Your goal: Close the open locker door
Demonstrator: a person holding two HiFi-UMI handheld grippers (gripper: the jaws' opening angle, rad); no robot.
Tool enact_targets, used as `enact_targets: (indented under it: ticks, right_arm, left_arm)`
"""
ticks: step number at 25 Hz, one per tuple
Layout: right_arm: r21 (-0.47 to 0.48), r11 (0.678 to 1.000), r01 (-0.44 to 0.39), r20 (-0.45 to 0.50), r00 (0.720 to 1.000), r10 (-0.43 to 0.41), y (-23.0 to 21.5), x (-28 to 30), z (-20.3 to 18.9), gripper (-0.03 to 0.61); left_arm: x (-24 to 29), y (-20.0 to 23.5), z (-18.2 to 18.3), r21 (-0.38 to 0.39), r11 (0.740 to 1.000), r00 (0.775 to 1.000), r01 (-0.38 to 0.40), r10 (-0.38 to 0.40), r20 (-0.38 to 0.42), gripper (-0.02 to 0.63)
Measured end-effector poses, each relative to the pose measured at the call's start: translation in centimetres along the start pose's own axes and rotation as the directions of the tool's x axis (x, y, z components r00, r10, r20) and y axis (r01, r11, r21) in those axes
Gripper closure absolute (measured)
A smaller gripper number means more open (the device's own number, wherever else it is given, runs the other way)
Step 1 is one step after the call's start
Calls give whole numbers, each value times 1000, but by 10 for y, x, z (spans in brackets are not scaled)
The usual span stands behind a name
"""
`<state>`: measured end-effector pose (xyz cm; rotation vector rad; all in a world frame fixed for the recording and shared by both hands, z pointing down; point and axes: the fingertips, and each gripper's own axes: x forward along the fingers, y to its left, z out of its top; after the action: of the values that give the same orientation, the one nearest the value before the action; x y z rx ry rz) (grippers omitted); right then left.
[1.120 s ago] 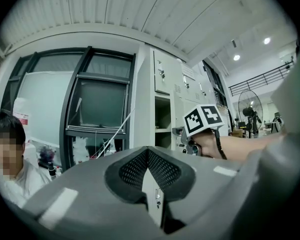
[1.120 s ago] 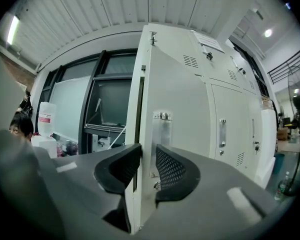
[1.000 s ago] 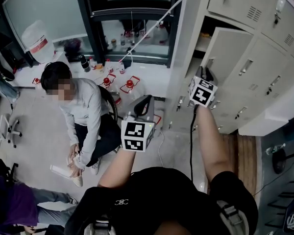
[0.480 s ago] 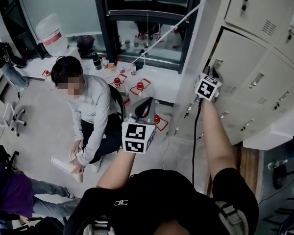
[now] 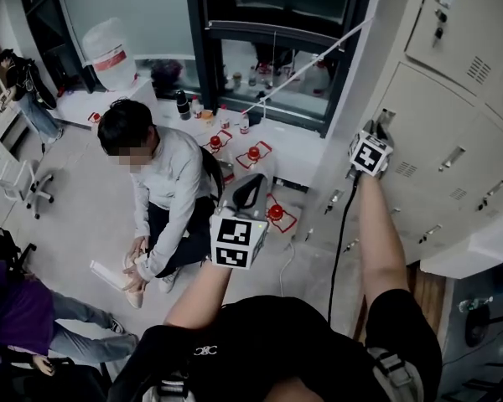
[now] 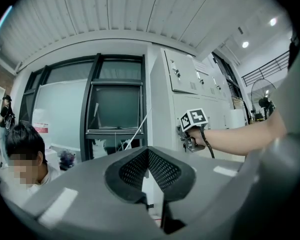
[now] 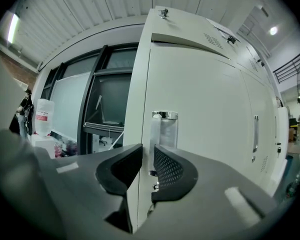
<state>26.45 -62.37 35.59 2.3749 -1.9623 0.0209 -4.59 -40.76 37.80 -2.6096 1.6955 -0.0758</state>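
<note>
Head view: the door (image 5: 421,117) lies about flush with the lockers (image 5: 478,48), with the right tongs (image 5: 382,126) at its handle (image 7: 164,126). Right gripper view shows those tongs narrowly spread. They have just been closing, with the door's edge in the gap; whether they touch it is unclear. Left tongs (image 6: 148,153), pressed together and empty, hang apart from the door, near a seated person (image 5: 163,182).

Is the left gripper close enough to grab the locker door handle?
Probably not yet. The left gripper hangs over the floor, apart from the lockers, with the locker door handle off to its right. It would have to move across.
</note>
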Motion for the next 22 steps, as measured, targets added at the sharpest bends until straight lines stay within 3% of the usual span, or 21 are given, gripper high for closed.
enact_targets:
  ticks: [3,10,17,22]
  right_arm:
    - [25,1000,-5,1,1000,5,-5,1,-1,542]
    - [13,997,-76,81,994,75,-2,-25,17,545]
    - [-7,971,-239,239,942,234,11,-126,49,568]
    - [-9,955,-297,254,923,289,14,-192,31,568]
  left_arm:
    - [-1,2,0,0,1000,1000,-8,8,-3,614]
    - [6,-11,2,-2,1000,1000,4,-4,-4,614]
    - [21,-42,8,-10,999,999,45,-45,10,614]
    - [27,-68,8,-16,997,997,75,-75,16,614]
